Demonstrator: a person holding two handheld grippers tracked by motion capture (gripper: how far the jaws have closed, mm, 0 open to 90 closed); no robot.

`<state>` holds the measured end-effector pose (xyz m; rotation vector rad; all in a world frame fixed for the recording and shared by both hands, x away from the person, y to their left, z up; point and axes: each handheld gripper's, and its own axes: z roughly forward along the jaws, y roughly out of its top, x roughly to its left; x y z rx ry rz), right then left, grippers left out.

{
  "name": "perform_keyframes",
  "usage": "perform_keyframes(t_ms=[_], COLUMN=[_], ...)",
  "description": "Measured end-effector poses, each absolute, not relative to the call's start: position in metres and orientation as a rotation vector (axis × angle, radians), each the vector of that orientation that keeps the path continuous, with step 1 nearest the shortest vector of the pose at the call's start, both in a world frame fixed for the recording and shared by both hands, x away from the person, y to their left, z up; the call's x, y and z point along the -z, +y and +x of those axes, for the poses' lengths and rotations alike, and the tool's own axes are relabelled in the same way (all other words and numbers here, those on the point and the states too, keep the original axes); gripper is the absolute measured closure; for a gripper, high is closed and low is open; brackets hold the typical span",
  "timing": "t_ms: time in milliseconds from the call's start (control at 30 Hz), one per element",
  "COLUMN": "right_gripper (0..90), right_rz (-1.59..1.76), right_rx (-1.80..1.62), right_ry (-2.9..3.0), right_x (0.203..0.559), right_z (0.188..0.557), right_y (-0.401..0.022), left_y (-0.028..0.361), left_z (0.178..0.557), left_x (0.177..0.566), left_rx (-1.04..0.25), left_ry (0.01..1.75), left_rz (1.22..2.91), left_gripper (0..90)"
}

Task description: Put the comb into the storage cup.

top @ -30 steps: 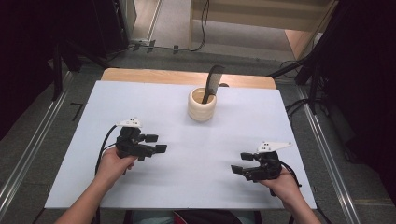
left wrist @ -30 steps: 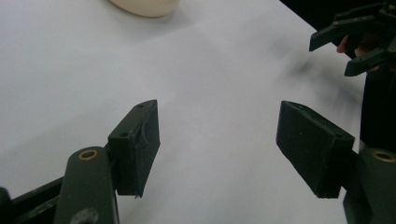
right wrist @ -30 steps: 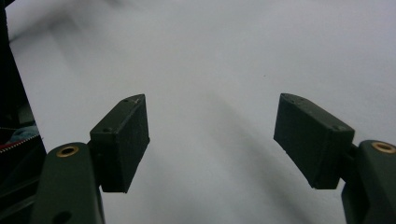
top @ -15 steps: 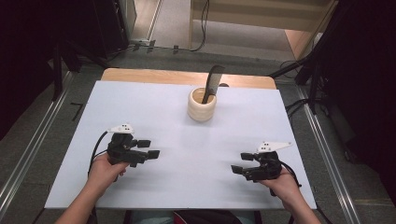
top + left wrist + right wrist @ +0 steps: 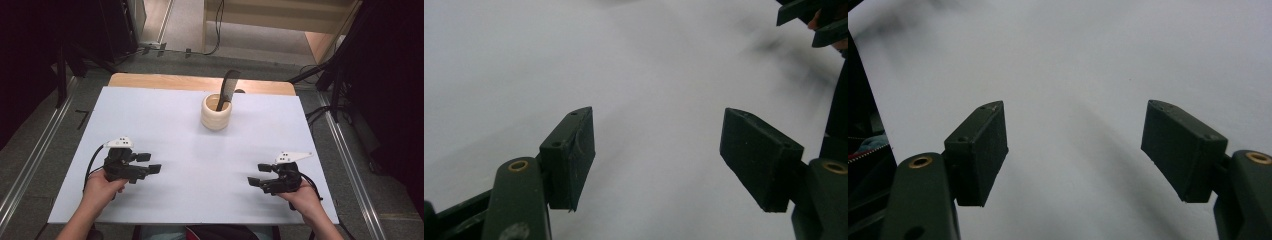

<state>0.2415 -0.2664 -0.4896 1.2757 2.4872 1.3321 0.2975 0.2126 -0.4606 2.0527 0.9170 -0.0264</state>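
Observation:
A cream cup [image 5: 216, 112] stands upright at the back middle of the white table top [image 5: 165, 115], with a dark comb [image 5: 227, 89] leaning out of it. My left gripper [image 5: 148, 163] hovers low at the front left, pointing right, open with nothing between its jaws; the same left gripper [image 5: 656, 152] looks over bare white surface. My right gripper [image 5: 258, 175] rests at the front right, pointing left, also open and empty; between the jaws of that right gripper [image 5: 1075, 150] lies plain white table. Both are well in front of the cup.
A wooden edge [image 5: 200, 83] runs along the far side of the table. Metal rails [image 5: 345, 150] flank it left and right, with cables and dark stands on the floor behind. In the left gripper view, the other gripper's jaw tips [image 5: 809, 15] peek in at the top right.
My left hand has drawn its gripper back toward the front left of the table. The right hand and the cup with the comb have stayed put.

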Motion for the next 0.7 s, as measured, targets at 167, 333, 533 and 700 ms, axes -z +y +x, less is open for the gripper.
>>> perform_keyframes(t_ms=[167,333,533,700], right_gripper=[24.6,24.6,24.6,24.6], right_rz=[1.275,1.272,1.276,1.271], right_rx=[-1.331,-1.331,-1.332,-1.33], right_ry=[2.487,2.489,2.489,2.492], right_x=[0.49,0.49,0.49,0.49], right_z=[0.242,0.242,0.242,0.242], right_y=[-0.266,-0.266,-0.266,-0.265], left_y=[0.219,0.223,0.224,0.226], left_z=[0.295,0.294,0.295,0.296], left_x=[0.46,0.461,0.461,0.461], left_rx=[0.015,0.003,0.005,0.008], left_ry=[0.932,0.958,0.961,0.961], left_rz=[2.062,2.063,2.057,2.056], left_gripper=[31.2,31.2,31.2,31.2])
